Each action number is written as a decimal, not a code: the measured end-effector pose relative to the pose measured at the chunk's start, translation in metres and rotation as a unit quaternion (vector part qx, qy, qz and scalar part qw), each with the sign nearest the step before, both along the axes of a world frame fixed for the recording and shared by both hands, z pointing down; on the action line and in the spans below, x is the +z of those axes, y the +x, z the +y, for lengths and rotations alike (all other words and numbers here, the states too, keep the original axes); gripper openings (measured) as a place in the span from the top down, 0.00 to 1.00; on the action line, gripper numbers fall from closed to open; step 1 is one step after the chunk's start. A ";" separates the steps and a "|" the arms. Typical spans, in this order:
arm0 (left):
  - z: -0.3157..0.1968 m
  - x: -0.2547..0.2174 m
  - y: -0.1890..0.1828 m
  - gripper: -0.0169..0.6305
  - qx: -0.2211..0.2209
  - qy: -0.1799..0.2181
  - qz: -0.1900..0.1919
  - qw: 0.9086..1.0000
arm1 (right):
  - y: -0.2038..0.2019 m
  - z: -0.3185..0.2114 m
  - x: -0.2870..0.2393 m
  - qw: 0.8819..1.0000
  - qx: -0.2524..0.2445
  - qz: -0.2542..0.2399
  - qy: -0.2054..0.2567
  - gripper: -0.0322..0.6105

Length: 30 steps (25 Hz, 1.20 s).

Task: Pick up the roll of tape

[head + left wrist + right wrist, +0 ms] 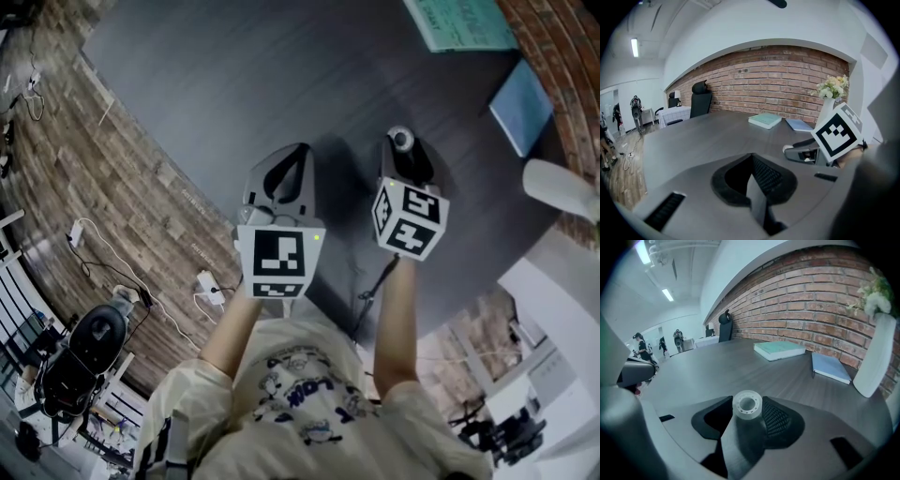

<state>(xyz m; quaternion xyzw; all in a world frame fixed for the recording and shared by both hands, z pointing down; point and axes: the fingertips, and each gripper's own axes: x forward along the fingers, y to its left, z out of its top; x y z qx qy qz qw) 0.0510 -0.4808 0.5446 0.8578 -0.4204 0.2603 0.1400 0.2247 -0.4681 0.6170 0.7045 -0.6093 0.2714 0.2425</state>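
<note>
The roll of tape is small, whitish and translucent, lying flat with its hole up on the dark grey table. It sits at the tips of my right gripper, whose smooth left finger and textured right pad both seem to touch its sides. From the head view the roll shows at the far end of the right gripper. My left gripper hovers beside it to the left, fingertips together, nothing held; its own view shows the gripper shut over bare table.
A teal book and a blue notebook lie further back by the brick wall. A white vase with flowers stands at the right. The table's curved edge borders a wood floor with cables. People stand far off at the left.
</note>
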 end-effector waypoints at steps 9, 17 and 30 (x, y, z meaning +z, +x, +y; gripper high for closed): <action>-0.009 -0.027 0.003 0.97 0.010 0.018 0.015 1.000 | -0.005 0.006 -0.048 0.998 0.025 -0.009 0.054 0.65; -0.007 -0.071 0.004 0.97 0.023 0.050 0.043 0.998 | 0.005 0.027 -0.110 0.992 0.058 0.012 0.110 0.65; 0.012 -0.162 -0.018 0.97 0.037 0.106 0.090 0.990 | -0.012 0.075 -0.221 0.975 0.098 0.050 0.192 0.65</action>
